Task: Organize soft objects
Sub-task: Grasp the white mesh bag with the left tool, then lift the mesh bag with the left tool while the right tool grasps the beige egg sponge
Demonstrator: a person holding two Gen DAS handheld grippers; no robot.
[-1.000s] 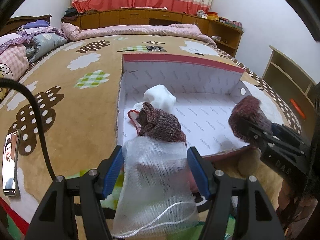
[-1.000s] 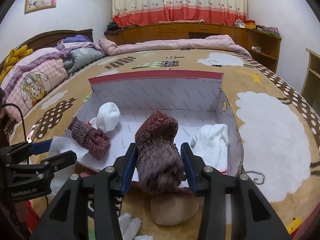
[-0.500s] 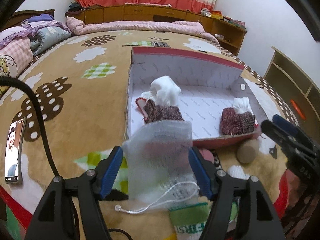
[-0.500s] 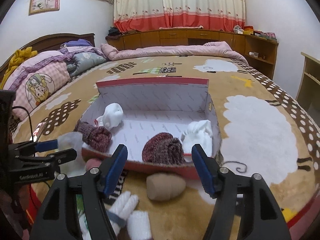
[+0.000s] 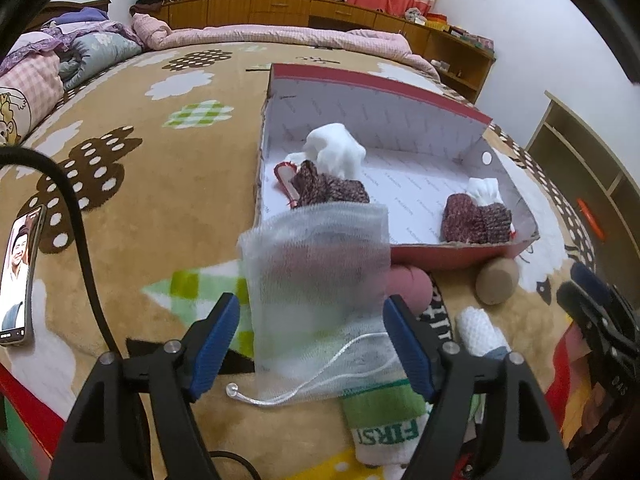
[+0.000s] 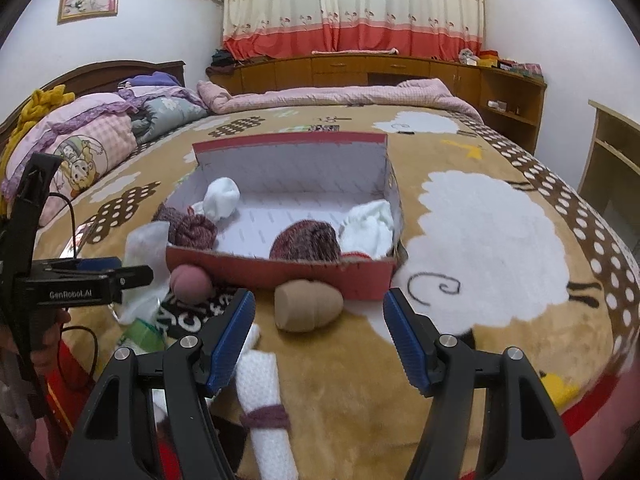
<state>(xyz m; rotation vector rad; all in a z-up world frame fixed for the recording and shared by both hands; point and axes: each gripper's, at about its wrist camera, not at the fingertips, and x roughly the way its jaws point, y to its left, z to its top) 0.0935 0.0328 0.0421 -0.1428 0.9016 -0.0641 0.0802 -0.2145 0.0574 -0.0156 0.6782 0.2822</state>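
A red cardboard box point(image 5: 452, 258) point(image 6: 280, 270) with a white inside sits on the bed. It holds a maroon knit roll point(image 5: 476, 222) point(image 6: 306, 242), a second maroon roll point(image 5: 328, 188) point(image 6: 194, 230) and white rolls point(image 5: 334, 152) point(image 6: 222, 198) point(image 6: 370, 228). My left gripper point(image 5: 312, 340) is open, with a white mesh drawstring bag point(image 5: 320, 280) standing between its fingers. My right gripper point(image 6: 319, 338) is open and empty, in front of the box. A tan roll point(image 6: 308, 306) point(image 5: 496, 280), a pink roll point(image 6: 191, 284) point(image 5: 408, 286) and a white waffle roll point(image 6: 264, 396) point(image 5: 478, 330) lie outside the box.
A phone point(image 5: 18, 276) lies at the left on the brown blanket beside a black cable point(image 5: 80, 232). A green-banded white sock point(image 5: 386, 430) lies near my left gripper. Pillows and quilts point(image 6: 88, 136) pile at the bed's head. Wooden shelves point(image 5: 592, 168) stand at the right.
My right gripper opened and left the maroon knit roll in the box, then drew back. My left gripper drew back from the box with the mesh bag, its jaws wider.
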